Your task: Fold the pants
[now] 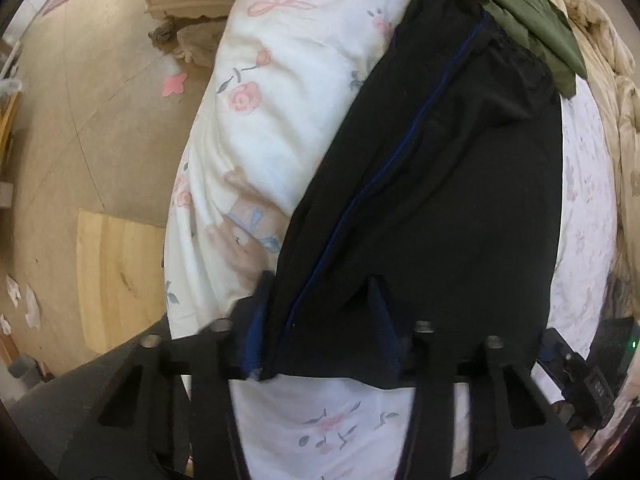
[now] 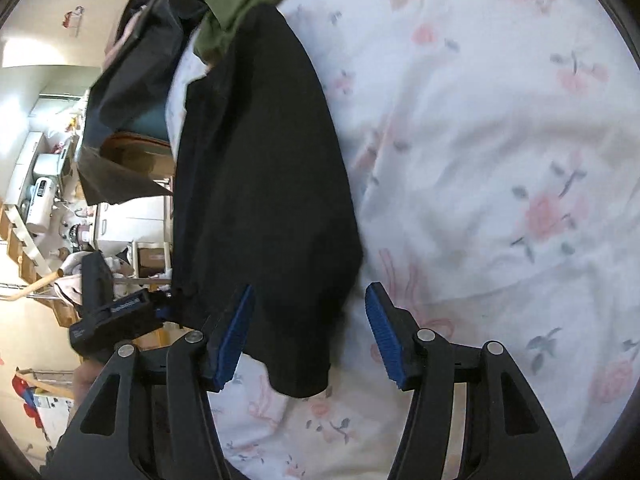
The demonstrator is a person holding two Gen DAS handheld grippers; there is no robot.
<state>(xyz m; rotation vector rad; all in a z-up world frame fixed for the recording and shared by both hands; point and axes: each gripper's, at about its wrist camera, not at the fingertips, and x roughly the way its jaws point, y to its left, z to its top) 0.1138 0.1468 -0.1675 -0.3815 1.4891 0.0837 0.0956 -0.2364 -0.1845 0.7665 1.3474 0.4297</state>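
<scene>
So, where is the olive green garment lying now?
In the left wrist view the olive green garment lies at the top right, on the far end of the black pants, beside the beige quilt.

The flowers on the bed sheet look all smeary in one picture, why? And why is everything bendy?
In the right wrist view the bed sheet and its pink flowers are smeared, which looks like motion blur. In the left wrist view the flowers are sharper, and the black pants are so dark that few folds show. Both views are fisheye, so straight edges curve and the corners go black.
</scene>
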